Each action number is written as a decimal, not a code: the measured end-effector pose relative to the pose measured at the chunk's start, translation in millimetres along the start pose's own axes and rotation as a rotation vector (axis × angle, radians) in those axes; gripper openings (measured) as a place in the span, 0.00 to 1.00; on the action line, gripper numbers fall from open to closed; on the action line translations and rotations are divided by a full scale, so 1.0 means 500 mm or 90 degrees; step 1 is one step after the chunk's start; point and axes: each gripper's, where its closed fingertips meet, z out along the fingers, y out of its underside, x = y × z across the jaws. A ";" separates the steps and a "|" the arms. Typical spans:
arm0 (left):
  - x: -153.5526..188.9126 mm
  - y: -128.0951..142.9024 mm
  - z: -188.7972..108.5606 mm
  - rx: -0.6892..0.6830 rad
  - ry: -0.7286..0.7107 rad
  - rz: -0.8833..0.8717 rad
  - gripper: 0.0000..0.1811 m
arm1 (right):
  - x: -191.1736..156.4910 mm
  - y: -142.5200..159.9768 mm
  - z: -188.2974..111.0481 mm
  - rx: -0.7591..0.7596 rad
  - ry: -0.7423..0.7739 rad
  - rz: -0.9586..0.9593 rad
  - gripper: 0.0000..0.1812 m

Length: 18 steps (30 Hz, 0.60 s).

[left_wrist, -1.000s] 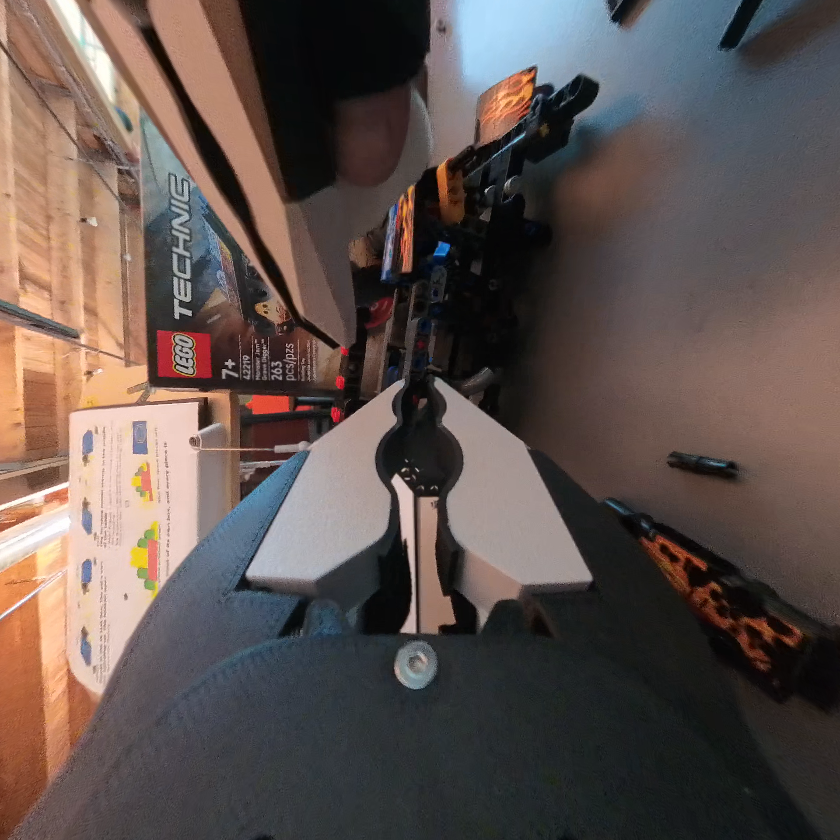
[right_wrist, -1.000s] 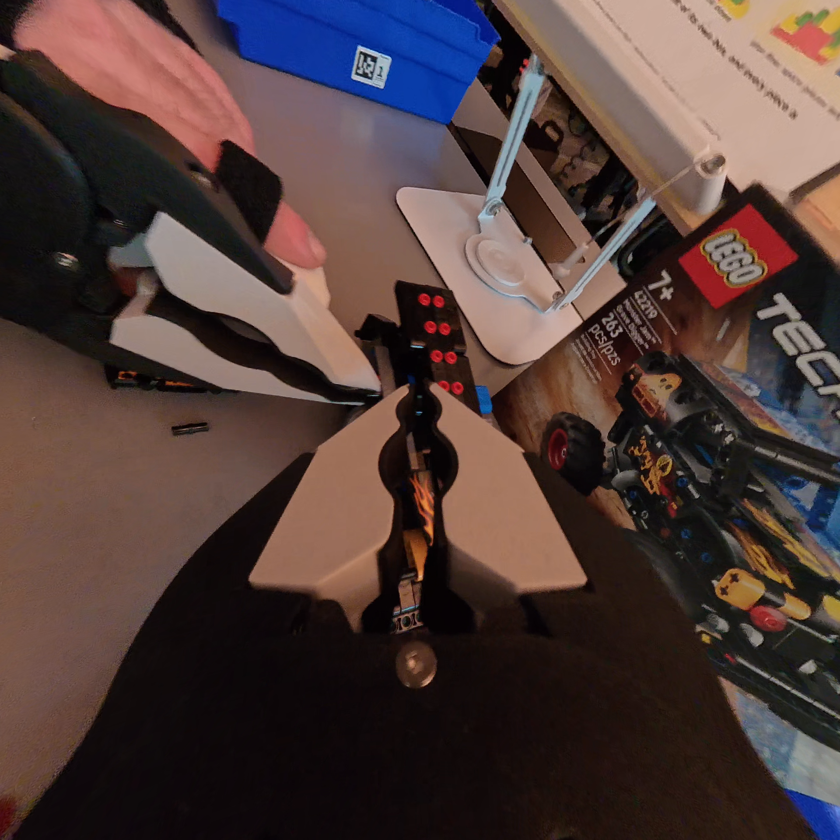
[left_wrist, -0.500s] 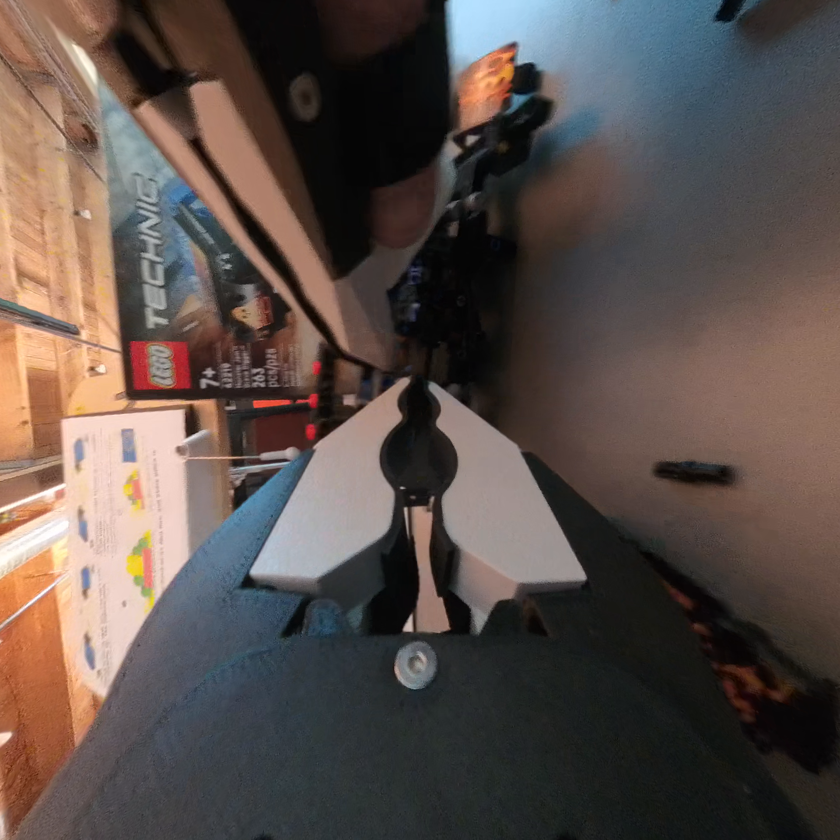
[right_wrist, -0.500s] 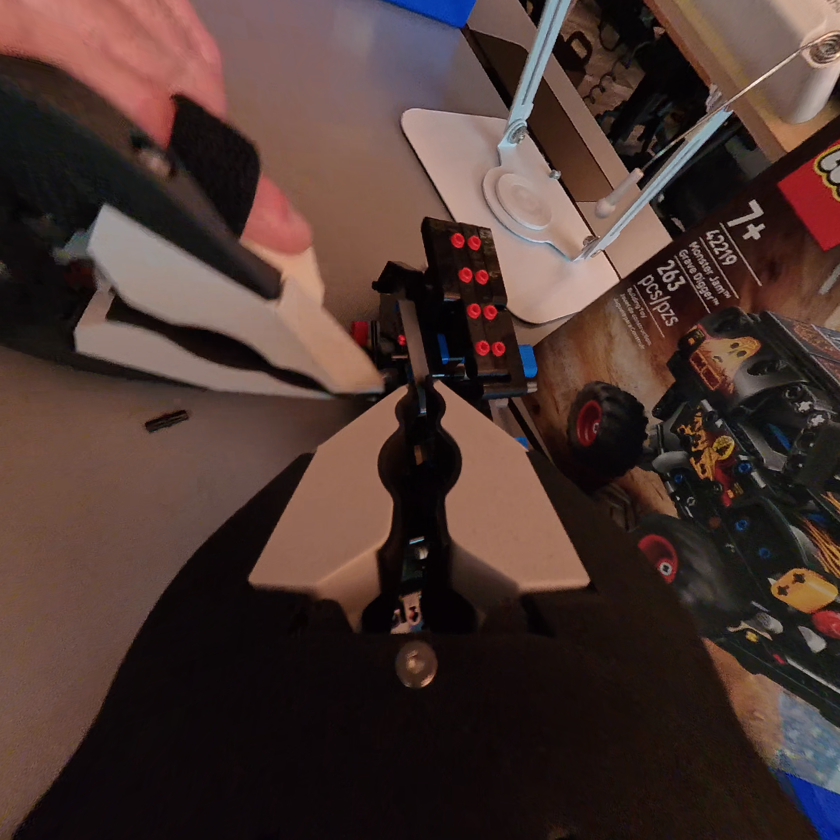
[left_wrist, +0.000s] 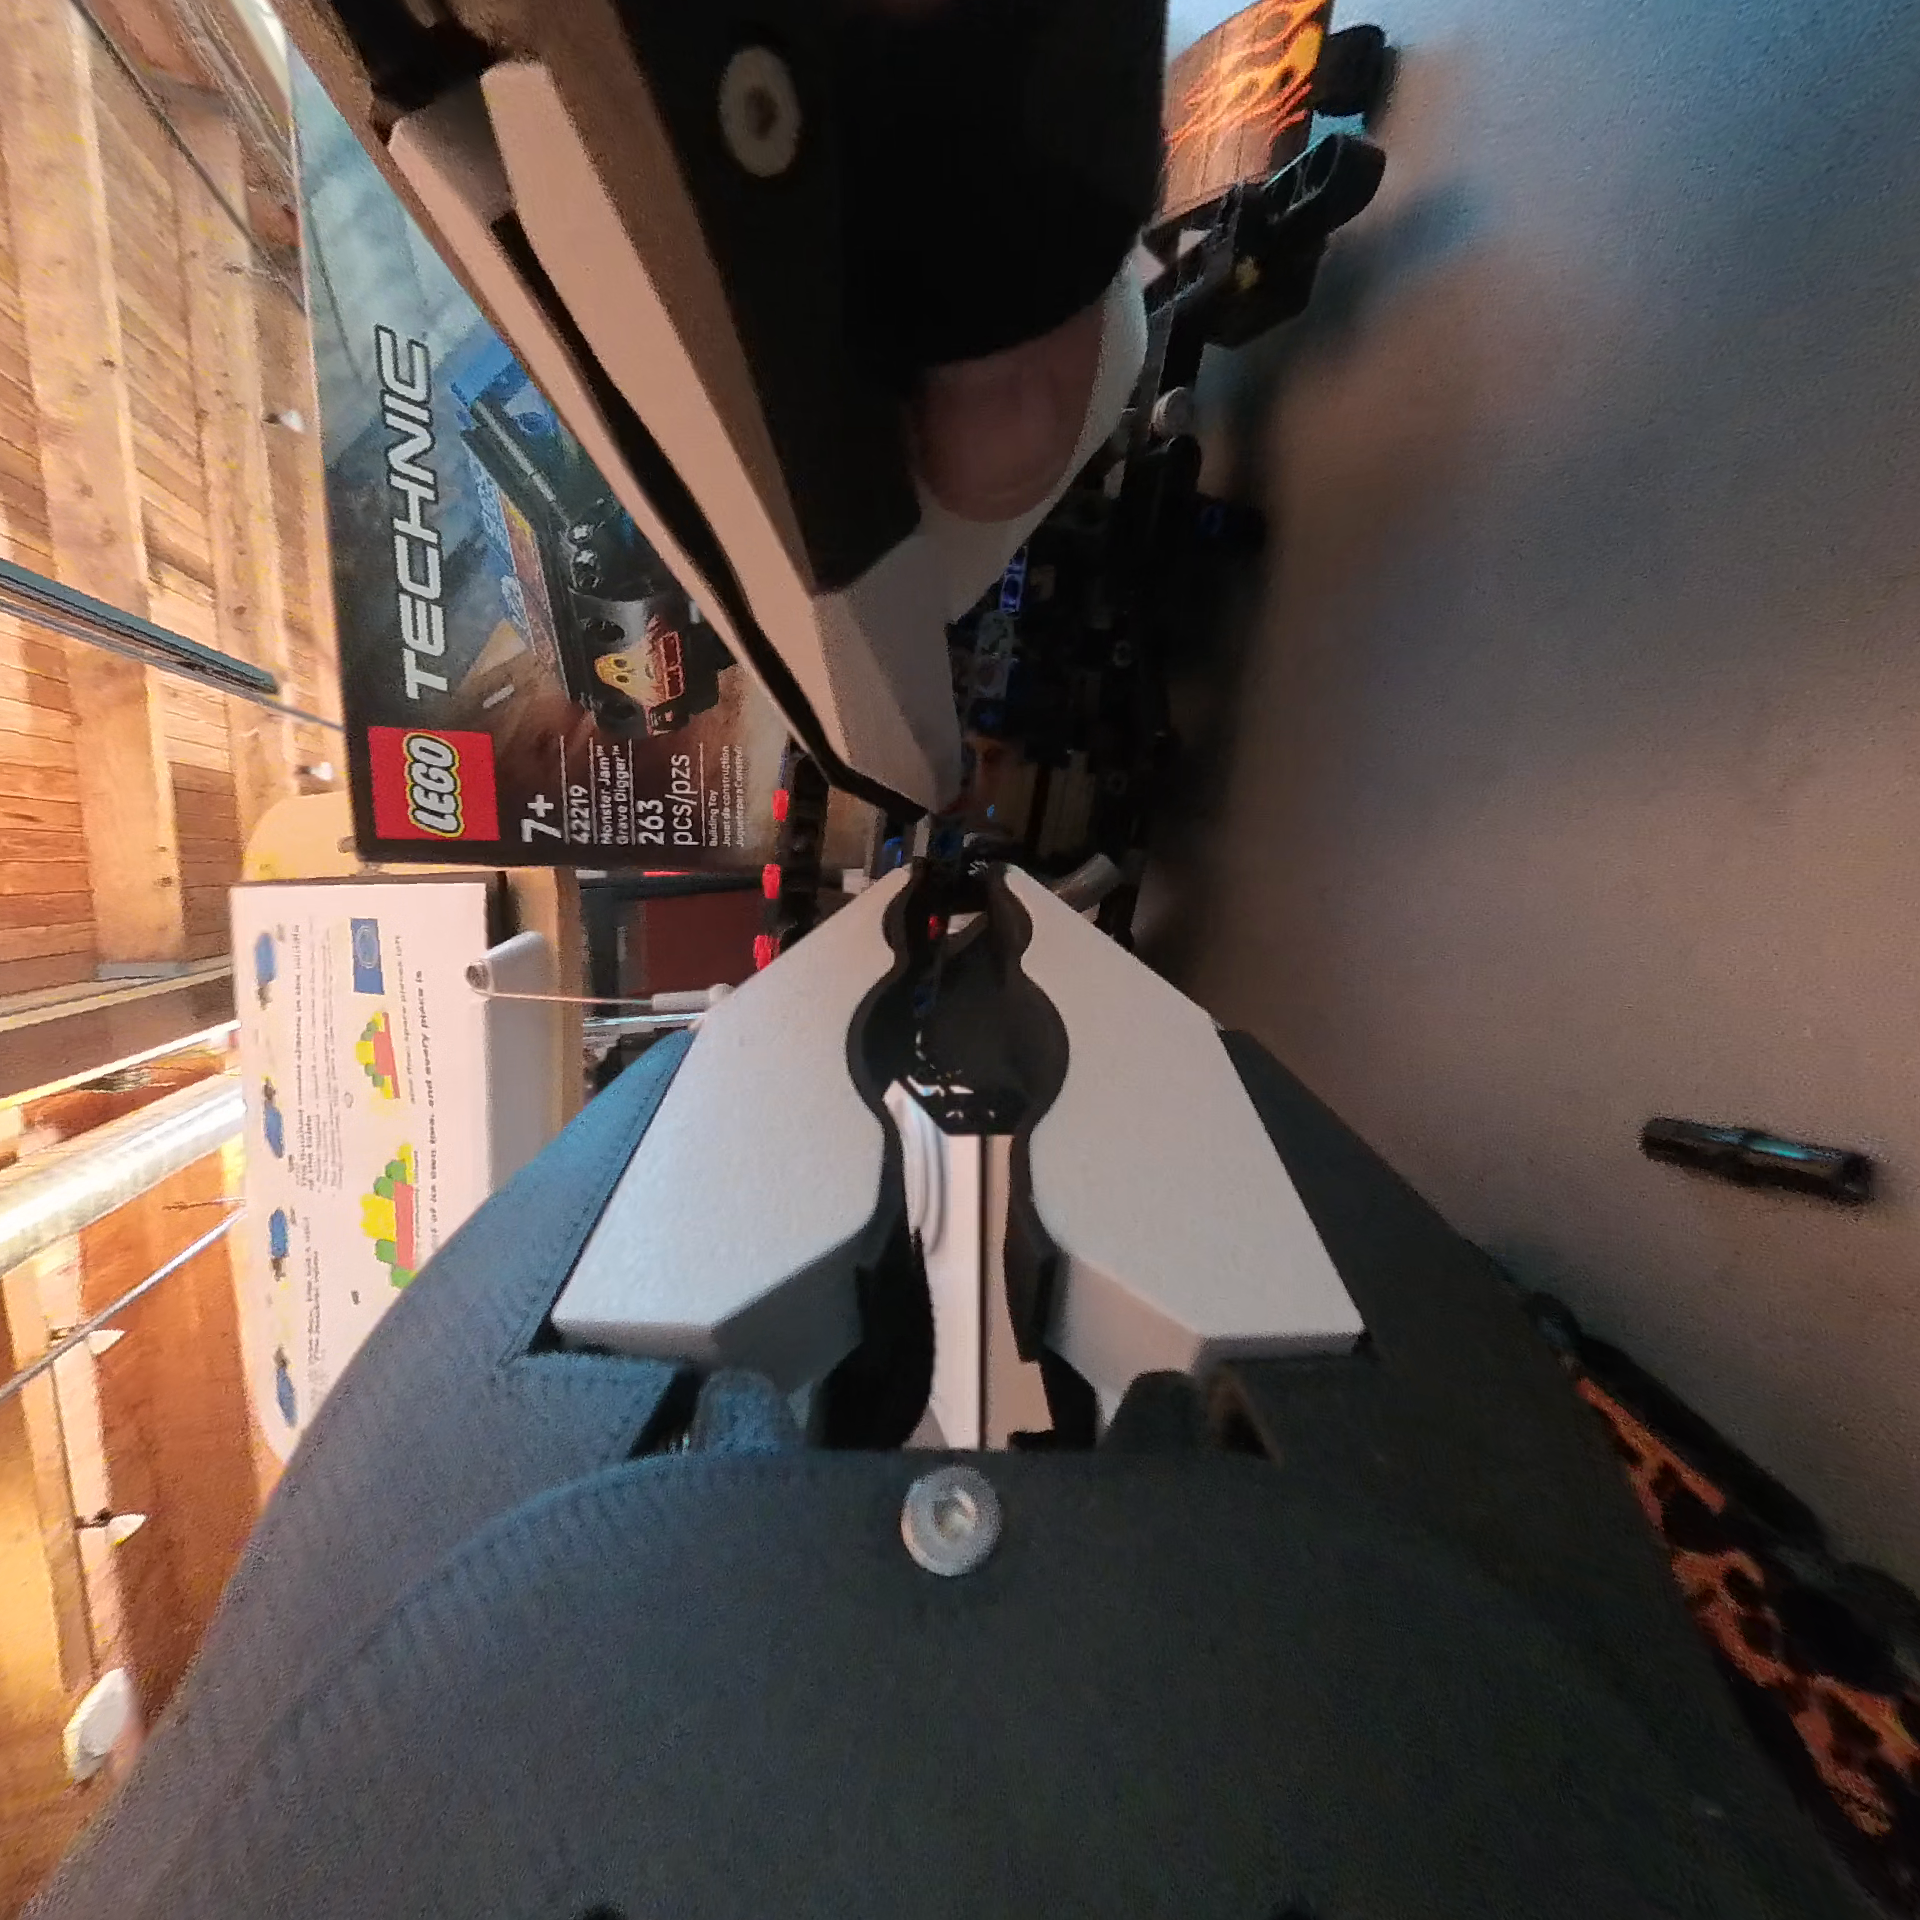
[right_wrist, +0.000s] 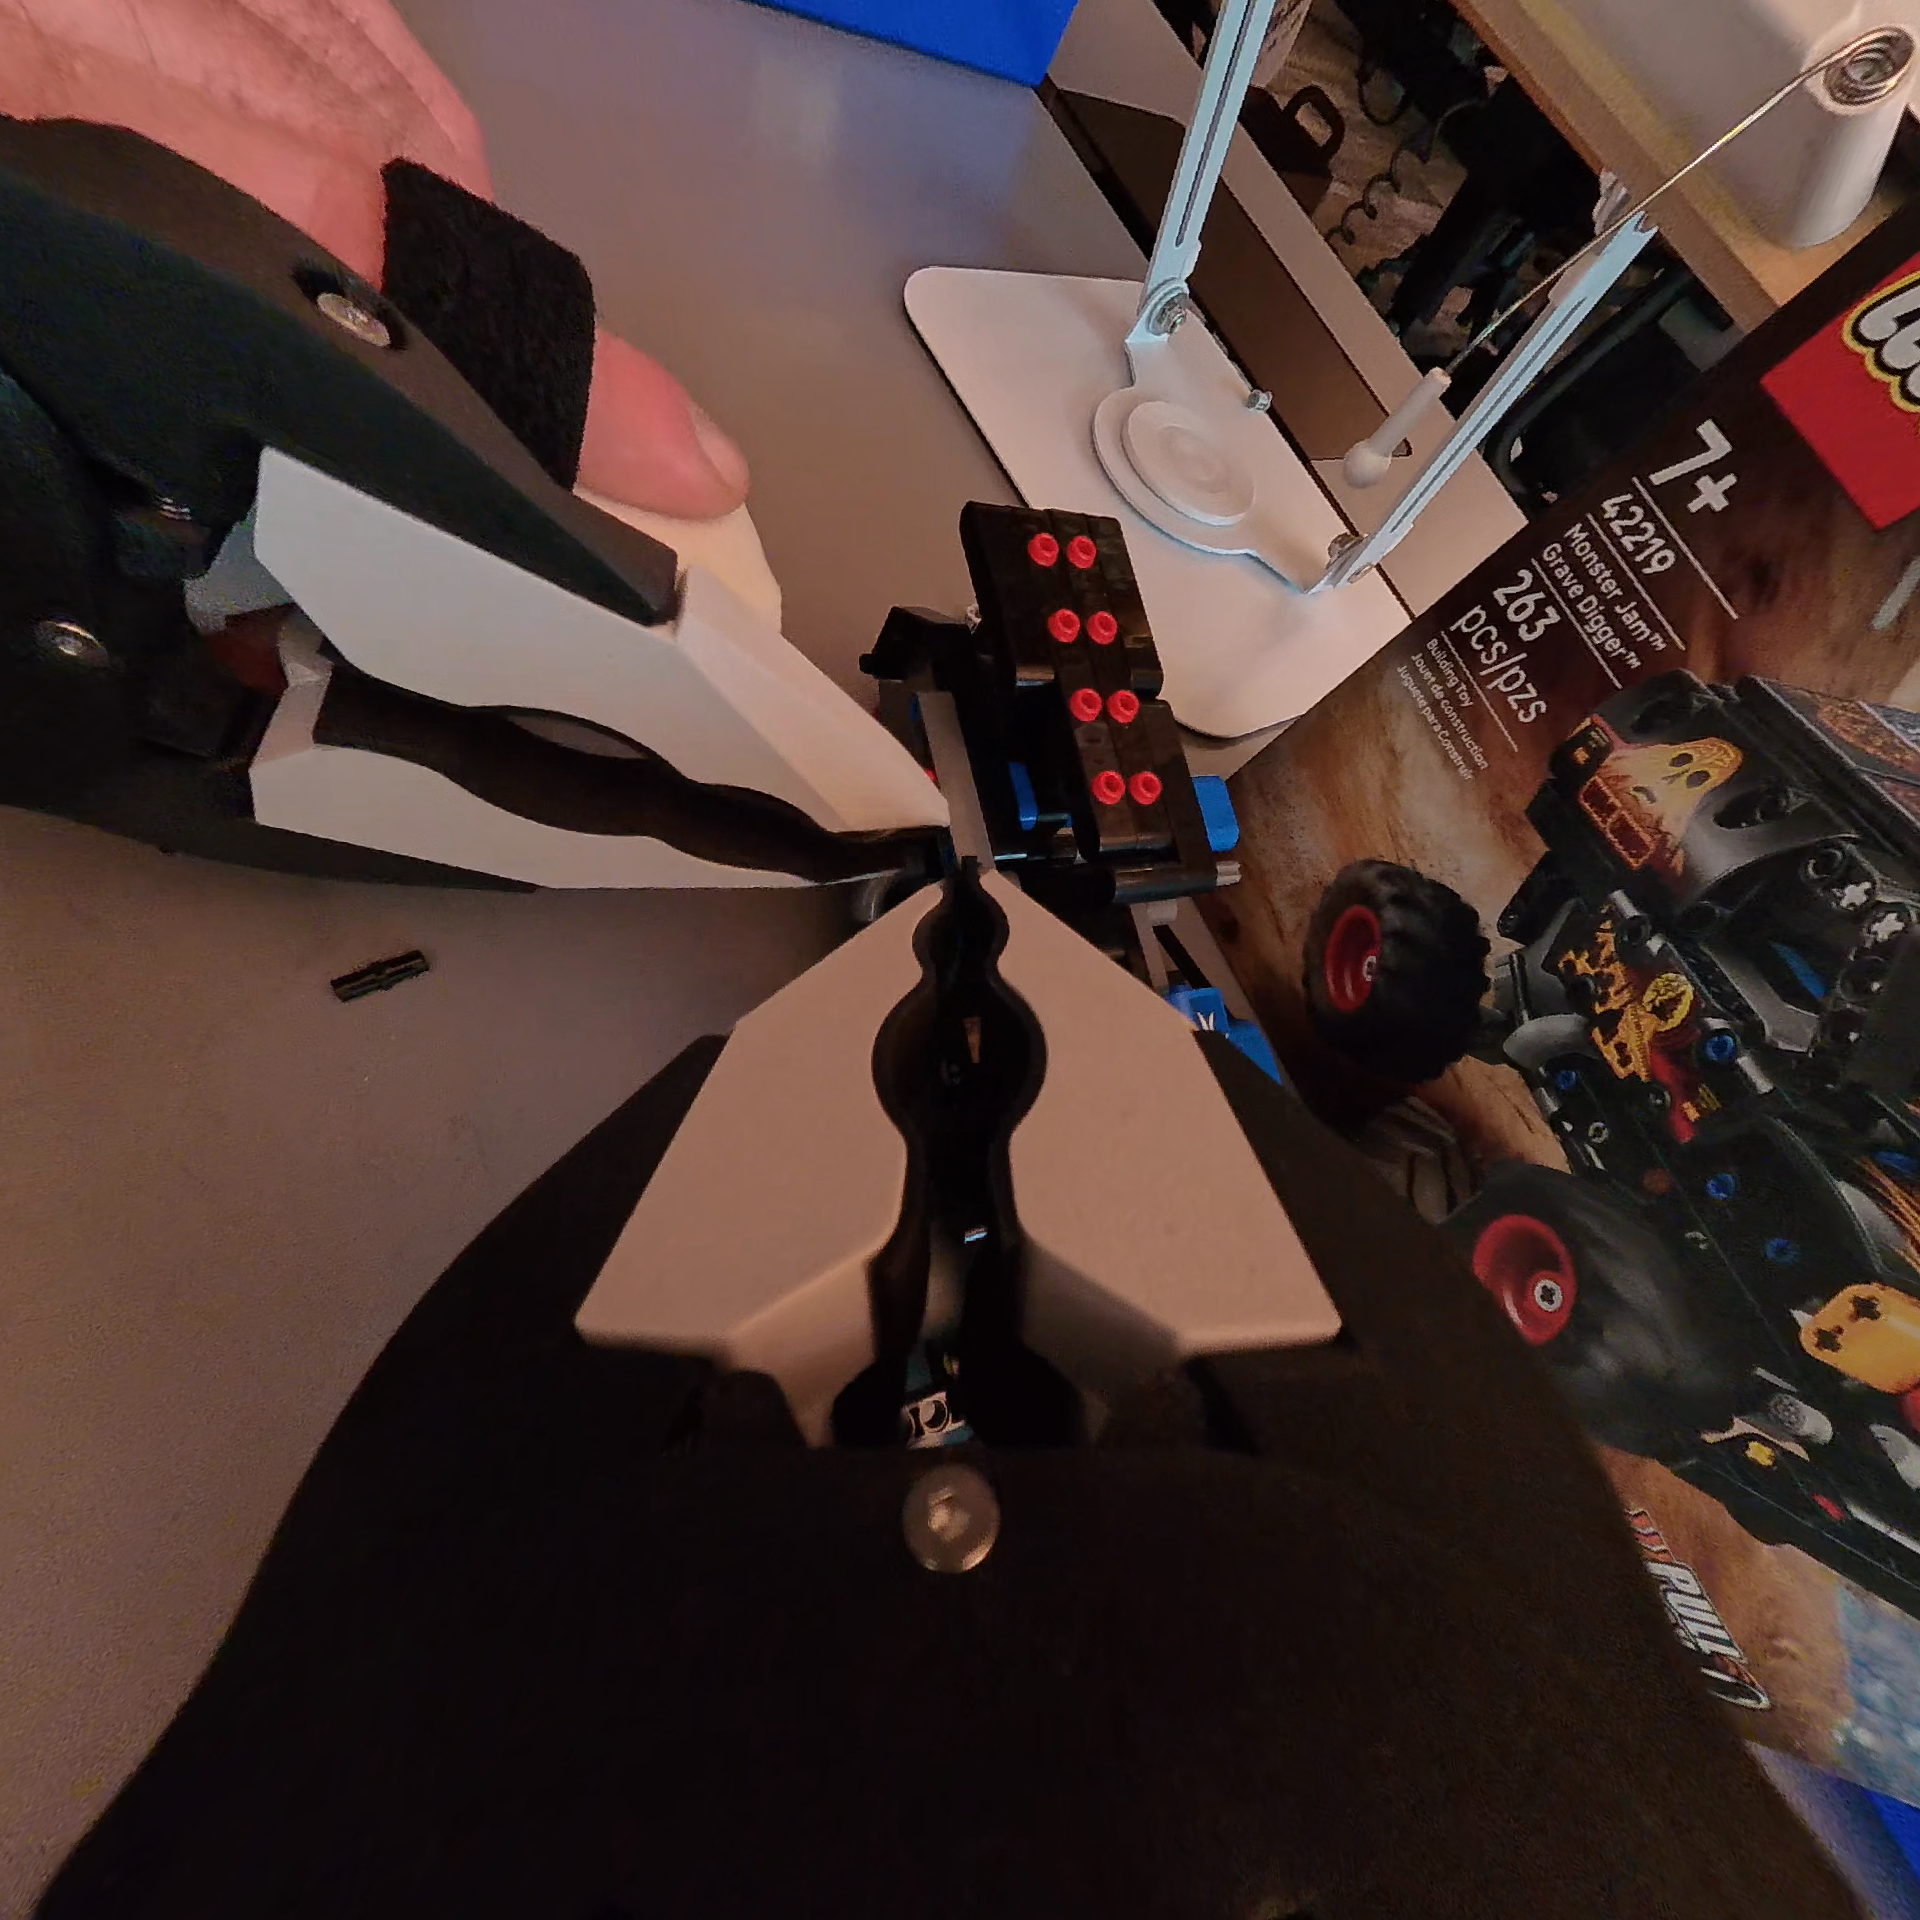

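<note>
Black plastic model (right_wrist: 1049,717) – light, stiff, apt to pop apart – stands on the table (right_wrist: 790,208) just beside the box (right_wrist: 1621,935). Left gripper (left_wrist: 951,868) and right gripper (right_wrist: 961,883) both pinch its frame, jaws nearly closed; sturdy beams suit gripping.

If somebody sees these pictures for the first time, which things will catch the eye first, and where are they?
First, the two grippers meeting tip to tip: the left gripper and right gripper are both shut on a black brick model with red studs, at the centre of the right wrist view. Beside it, on the right, lies the colourful toy box picturing a monster truck.
</note>
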 end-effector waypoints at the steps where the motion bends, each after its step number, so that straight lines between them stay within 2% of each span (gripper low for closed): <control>1: -0.004 -0.001 0.000 0.002 -0.008 0.006 0.01 | 0.000 0.000 0.000 0.000 0.000 0.000 0.00; 4: -0.004 0.000 0.002 -0.006 -0.008 0.013 0.00 | 0.001 0.000 0.002 -0.002 0.005 0.004 0.00; 7: 0.030 0.007 0.009 -0.022 0.026 0.042 0.00 | 0.005 0.001 0.004 -0.008 0.012 0.009 0.00; 11: -0.007 -0.008 -0.007 0.012 -0.022 0.018 0.00 | 0.006 0.002 0.002 -0.008 0.011 0.009 0.00; 16: -0.012 0.007 0.000 -0.005 -0.025 0.016 0.04 | 0.005 0.002 0.002 -0.005 0.010 0.009 0.00; 18: -0.007 0.006 0.001 -0.004 -0.022 0.025 0.01 | 0.005 0.002 0.002 -0.005 0.009 0.009 0.00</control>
